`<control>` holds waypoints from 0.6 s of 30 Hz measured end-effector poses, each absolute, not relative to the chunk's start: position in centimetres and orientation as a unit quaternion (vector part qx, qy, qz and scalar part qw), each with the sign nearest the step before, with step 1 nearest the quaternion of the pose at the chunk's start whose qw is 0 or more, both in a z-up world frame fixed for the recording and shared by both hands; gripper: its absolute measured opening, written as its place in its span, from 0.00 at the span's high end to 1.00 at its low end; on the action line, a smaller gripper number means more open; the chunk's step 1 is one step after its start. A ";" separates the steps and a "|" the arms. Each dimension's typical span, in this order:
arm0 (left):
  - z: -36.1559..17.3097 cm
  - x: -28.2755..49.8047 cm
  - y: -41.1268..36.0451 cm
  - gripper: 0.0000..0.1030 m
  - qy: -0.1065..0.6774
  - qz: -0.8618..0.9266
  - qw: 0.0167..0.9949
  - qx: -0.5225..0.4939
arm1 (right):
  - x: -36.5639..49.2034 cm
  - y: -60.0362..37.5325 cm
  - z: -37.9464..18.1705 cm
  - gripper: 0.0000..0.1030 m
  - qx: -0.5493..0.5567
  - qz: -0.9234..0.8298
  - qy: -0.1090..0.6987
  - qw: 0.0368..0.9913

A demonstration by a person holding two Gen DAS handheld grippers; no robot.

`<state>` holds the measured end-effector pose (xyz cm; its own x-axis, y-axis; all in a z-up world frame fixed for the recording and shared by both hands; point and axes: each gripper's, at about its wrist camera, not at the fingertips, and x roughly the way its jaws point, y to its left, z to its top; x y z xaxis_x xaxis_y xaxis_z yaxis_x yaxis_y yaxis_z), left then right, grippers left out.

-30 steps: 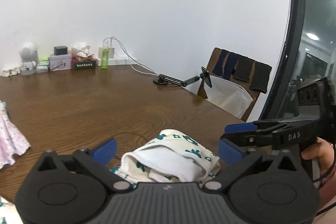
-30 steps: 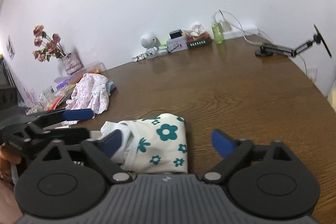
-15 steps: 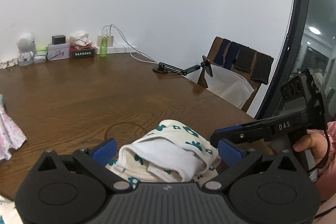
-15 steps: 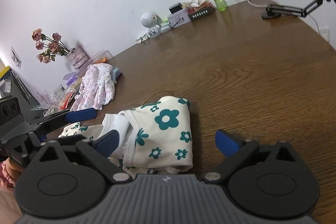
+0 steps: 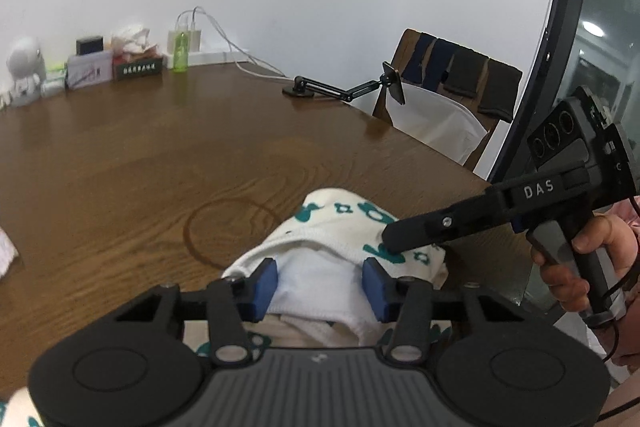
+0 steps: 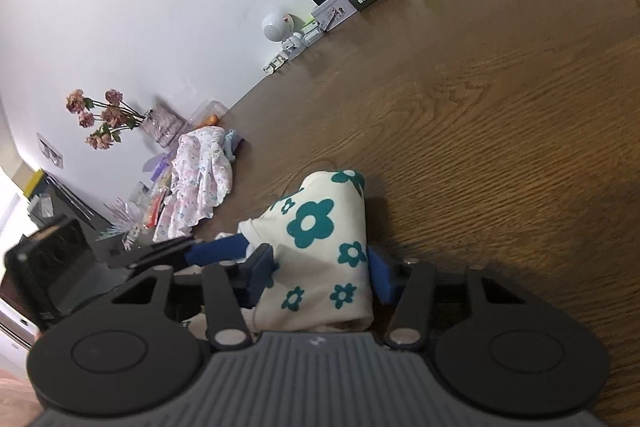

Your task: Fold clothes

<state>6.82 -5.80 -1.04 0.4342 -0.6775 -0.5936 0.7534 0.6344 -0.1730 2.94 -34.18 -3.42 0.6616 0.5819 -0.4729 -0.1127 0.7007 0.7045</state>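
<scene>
Between the blue pads of the left gripper (image 5: 319,285) sits the white inner layer of the garment (image 5: 344,227), a cream piece with teal flowers bunched into a thick bundle on the surface (image 5: 160,163). The pads have closed in on that white fold and press it from both sides, so this gripper holds the cloth at its near end. In the right wrist view the right gripper (image 6: 322,277) is likewise pinched on the garment (image 6: 320,227): its pads bracket the flowered outer layer, which stands up in a hump just ahead of them. In that same view the left gripper (image 6: 216,251) reaches in from the left side and meets the cloth just beside the right one's pad. From the left wrist view the right gripper (image 5: 390,243) comes in from the right with its tip down on the flowered top, a hand (image 5: 588,259) on its handle.

As to progress, the garment is doubled over itself several times, so it is compact rather than spread out, but its edges are uneven and the layers gape; I would judge it partly folded and not yet neat. Both grips suggest a fold or a lift in hand. A second garment, pink and floral (image 6: 200,183), lies crumpled well off to the left and ahead of the right gripper, and looks unfolded, so it seems work remains there.
</scene>
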 end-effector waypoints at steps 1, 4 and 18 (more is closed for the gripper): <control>-1.1 6.9 -5.7 0.56 0.322 -0.424 0.844 0.056 | 2.9 -34.2 -3.5 0.53 0.333 0.206 0.358 0.848; -1.4 7.0 -5.4 0.56 0.323 -0.427 0.843 0.049 | 2.8 -34.7 -4.0 0.57 0.354 0.210 0.359 0.838; -1.9 7.5 -5.2 0.56 0.318 -0.437 0.841 0.030 | 2.9 -33.7 -3.3 0.85 0.368 0.195 0.357 0.836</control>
<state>7.50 -5.19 -1.89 0.4164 -0.7159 -0.5605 0.7540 0.6163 -0.2270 2.87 -33.69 -3.30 0.6692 0.5889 -0.4533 -0.0640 0.6534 0.7543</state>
